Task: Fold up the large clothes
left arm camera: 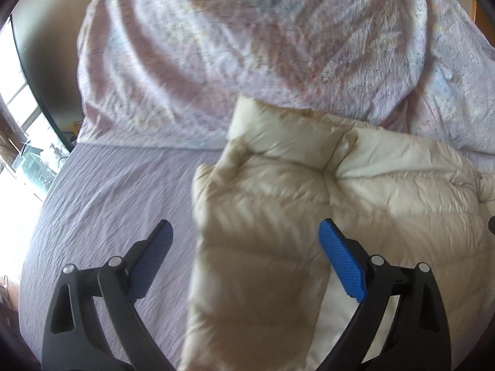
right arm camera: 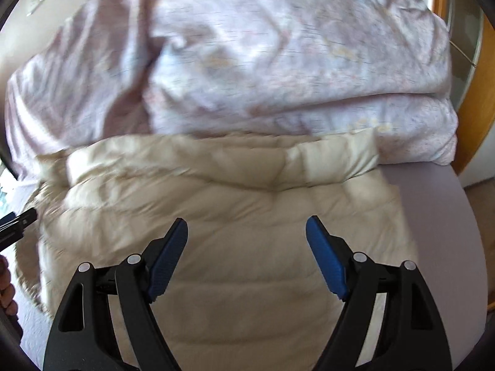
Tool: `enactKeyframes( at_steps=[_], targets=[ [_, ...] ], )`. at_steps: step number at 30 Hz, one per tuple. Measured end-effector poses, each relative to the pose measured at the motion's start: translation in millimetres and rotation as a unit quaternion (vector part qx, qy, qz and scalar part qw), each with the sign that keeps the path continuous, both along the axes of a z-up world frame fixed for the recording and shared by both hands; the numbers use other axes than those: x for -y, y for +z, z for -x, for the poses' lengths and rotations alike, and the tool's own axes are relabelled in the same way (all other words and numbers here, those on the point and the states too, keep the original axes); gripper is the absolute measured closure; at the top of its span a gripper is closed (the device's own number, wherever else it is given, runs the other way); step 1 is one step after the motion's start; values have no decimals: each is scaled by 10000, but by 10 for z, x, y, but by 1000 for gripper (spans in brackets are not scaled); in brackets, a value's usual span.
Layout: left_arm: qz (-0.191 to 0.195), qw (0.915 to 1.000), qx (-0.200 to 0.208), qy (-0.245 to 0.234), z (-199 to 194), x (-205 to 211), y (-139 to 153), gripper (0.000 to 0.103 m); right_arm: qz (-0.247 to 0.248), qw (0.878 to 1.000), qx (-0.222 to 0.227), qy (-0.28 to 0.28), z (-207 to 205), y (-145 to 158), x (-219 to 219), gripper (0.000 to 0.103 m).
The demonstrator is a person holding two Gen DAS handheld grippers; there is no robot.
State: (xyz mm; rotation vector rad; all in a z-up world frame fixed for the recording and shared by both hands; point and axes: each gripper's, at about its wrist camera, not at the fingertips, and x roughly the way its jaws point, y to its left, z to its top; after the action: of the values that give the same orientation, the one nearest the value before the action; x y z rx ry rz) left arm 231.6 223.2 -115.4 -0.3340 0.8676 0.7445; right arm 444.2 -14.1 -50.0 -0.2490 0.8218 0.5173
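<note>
A cream quilted puffer jacket (right arm camera: 247,204) lies spread on the bed, its collar edge against the heaped duvet. In the left wrist view the jacket (left arm camera: 386,179) fills the right half, and a puffy folded part of it runs down between the jaws. My left gripper (left arm camera: 246,230) hangs over that part, open, with neither blue pad pressing on the fabric. My right gripper (right arm camera: 246,224) is open above the middle of the jacket with nothing held. The left gripper's black tip (right arm camera: 21,218) shows at the left edge of the right wrist view.
A crumpled pale floral duvet (left arm camera: 247,37) is heaped across the back of the bed. Lilac sheet (left arm camera: 108,191) lies left of the jacket and also right of it (right arm camera: 433,216). A bright window (left arm camera: 21,117) stands left; a wooden frame (right arm camera: 476,92) stands right. A hand (right arm camera: 6,290) shows.
</note>
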Motion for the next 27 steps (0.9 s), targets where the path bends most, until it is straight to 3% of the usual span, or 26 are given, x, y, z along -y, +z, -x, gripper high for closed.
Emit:
enactKeyframes(
  at_steps=[7, 13, 19, 27],
  targets=[
    [99, 9998, 94, 110, 445, -46, 154, 8, -247, 9993, -261, -49, 391, -39, 121, 23],
    [310, 9993, 43, 203, 679, 30, 137, 8, -393, 9960, -324, -736, 425, 43, 682, 23],
    [712, 9970, 10, 312, 896, 98, 6, 8, -409, 9840, -469, -1671, 207, 18, 1356, 23],
    [893, 9958, -83, 169, 921, 224, -98, 8, -765, 9634, -1353, -2183, 13, -279, 1854, 23]
  ],
)
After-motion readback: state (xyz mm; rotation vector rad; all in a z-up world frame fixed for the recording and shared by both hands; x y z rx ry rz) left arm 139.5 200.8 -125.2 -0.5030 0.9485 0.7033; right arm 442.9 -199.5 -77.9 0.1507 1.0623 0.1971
